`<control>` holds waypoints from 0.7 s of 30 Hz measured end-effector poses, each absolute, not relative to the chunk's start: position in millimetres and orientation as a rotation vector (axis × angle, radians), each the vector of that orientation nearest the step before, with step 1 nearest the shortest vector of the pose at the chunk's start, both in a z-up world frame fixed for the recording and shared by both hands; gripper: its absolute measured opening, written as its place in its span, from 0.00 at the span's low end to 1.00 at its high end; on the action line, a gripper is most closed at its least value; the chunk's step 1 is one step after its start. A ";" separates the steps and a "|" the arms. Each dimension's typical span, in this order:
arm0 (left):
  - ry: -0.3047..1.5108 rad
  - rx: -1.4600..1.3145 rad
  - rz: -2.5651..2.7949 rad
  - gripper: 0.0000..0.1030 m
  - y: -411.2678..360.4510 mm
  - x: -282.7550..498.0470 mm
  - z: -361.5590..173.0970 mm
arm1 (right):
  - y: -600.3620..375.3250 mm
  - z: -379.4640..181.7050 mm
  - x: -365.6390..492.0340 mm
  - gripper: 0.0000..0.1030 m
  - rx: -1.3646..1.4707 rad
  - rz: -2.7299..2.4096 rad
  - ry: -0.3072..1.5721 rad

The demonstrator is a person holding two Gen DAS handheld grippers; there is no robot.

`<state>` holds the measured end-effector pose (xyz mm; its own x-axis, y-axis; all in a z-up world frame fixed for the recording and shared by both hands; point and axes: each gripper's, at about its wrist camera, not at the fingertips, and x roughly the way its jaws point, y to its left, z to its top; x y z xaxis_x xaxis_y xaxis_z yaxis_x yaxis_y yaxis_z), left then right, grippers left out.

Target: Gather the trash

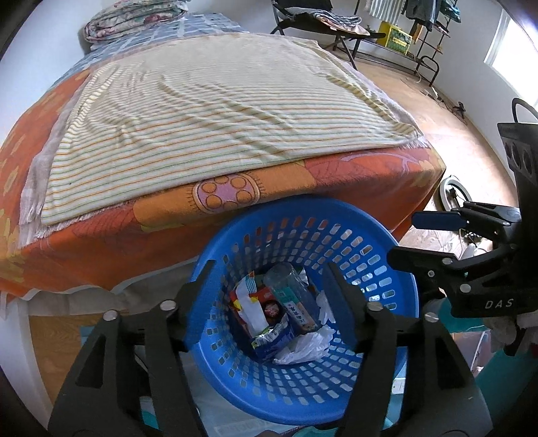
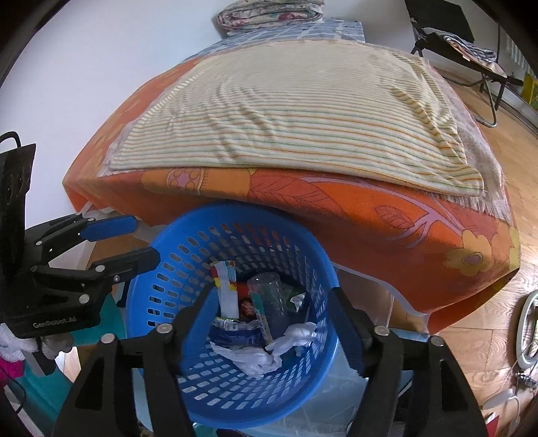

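A blue perforated basket (image 1: 302,205) (image 2: 235,210) stands against the foot of the bed. In it lie a clear plastic bottle (image 1: 289,282) (image 2: 269,292), a white and coloured wrapper (image 1: 248,302) (image 2: 227,292), a blue packet (image 1: 272,336) (image 2: 235,331) and crumpled white plastic (image 1: 306,346) (image 2: 265,356). My left gripper (image 1: 269,269) (image 2: 146,240) hangs over the basket's mouth, open, with nothing between its fingers. My right gripper (image 2: 270,290) (image 1: 403,237) hovers beside it over the same basket, also open and holding nothing.
The bed (image 1: 101,242) carries an orange flowered sheet and a striped blanket (image 1: 218,101); folded bedding (image 1: 134,16) lies at its far end. A folding chair (image 1: 319,20) and a clothes rack (image 1: 427,40) stand on the wooden floor (image 2: 517,161). A white ring (image 2: 528,329) lies by the bed.
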<state>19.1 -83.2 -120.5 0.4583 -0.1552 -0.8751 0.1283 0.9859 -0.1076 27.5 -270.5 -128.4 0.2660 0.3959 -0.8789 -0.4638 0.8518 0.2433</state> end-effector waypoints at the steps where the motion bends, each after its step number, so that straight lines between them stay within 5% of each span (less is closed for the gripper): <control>1: 1.081 -0.025 -0.171 0.69 -83.5 19.5 -120.4 | -270.8 -128.4 27.7 0.72 -0.065 0.581 1.165; 5: 1.083 -0.021 -0.170 0.71 -84.8 20.3 -120.0 | -271.8 -127.7 28.4 0.83 -0.055 0.570 1.161; 21: 1.088 -0.031 -0.170 0.72 -86.9 20.4 -112.8 | -271.9 -110.2 30.4 0.87 -0.033 0.538 1.113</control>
<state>20.4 -86.9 -112.8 0.4527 -0.1530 -0.8784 0.1225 0.9865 -0.1087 30.4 -271.9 -110.2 0.3287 0.3946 -0.8580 -0.4270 0.8725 0.2376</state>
